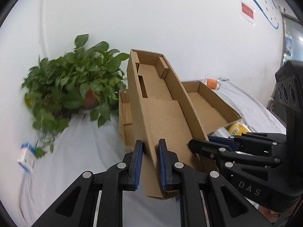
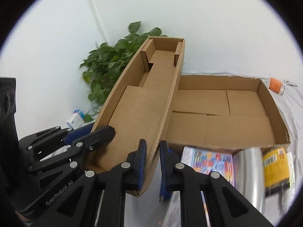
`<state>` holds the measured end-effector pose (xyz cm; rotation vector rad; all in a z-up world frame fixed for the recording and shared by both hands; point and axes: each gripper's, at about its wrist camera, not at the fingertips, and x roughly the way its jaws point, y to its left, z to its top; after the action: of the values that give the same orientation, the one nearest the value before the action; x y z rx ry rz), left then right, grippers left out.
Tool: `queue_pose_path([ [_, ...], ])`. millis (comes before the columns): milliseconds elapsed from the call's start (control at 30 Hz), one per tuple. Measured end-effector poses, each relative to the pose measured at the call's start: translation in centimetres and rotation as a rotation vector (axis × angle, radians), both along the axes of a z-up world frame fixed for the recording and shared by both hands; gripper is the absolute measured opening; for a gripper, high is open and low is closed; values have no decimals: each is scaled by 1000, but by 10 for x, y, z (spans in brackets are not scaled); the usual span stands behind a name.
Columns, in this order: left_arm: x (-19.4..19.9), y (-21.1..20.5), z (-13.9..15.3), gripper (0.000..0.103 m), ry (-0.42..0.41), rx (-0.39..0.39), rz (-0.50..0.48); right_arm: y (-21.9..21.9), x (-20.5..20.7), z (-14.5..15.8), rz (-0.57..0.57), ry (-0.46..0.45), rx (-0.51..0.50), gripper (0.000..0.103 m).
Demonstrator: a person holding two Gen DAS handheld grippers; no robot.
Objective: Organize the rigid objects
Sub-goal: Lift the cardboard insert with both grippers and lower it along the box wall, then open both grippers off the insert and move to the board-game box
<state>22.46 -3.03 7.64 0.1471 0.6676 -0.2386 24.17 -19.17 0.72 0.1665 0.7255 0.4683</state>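
Both grippers' jaws were clenched on a narrow cardboard tray (image 1: 162,113): left gripper (image 1: 150,162) on one wall; right gripper (image 2: 153,162) on the other. Only the right wrist view showed the colourful box (image 2: 208,160); the left showed a red wall notice (image 1: 247,10).

A white cloth (image 1: 75,151) covers the surface, creased throughout. The wide shallow cardboard tray (image 2: 236,113) lies on it. Left of the tray stands a potted green plant (image 1: 75,87), with a small blue-and-white carton (image 1: 25,157) near it. Behind the tray's far right corner lies an orange-labelled clear cup (image 2: 276,86). Just in front of the tray lie a colourful printed box (image 2: 208,160), a shiny silver item (image 2: 250,170) and a yellow packet (image 2: 276,168).
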Motion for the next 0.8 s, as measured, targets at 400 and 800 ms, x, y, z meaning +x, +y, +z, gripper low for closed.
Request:
queue_pose_path([
  [400,212,9,-79,13,319,-137,-22,10,168,-59,-49,345,-17,13],
  [800,222,47,-143,13,432,-143,99,63,207,-124,13,535,-5,24],
])
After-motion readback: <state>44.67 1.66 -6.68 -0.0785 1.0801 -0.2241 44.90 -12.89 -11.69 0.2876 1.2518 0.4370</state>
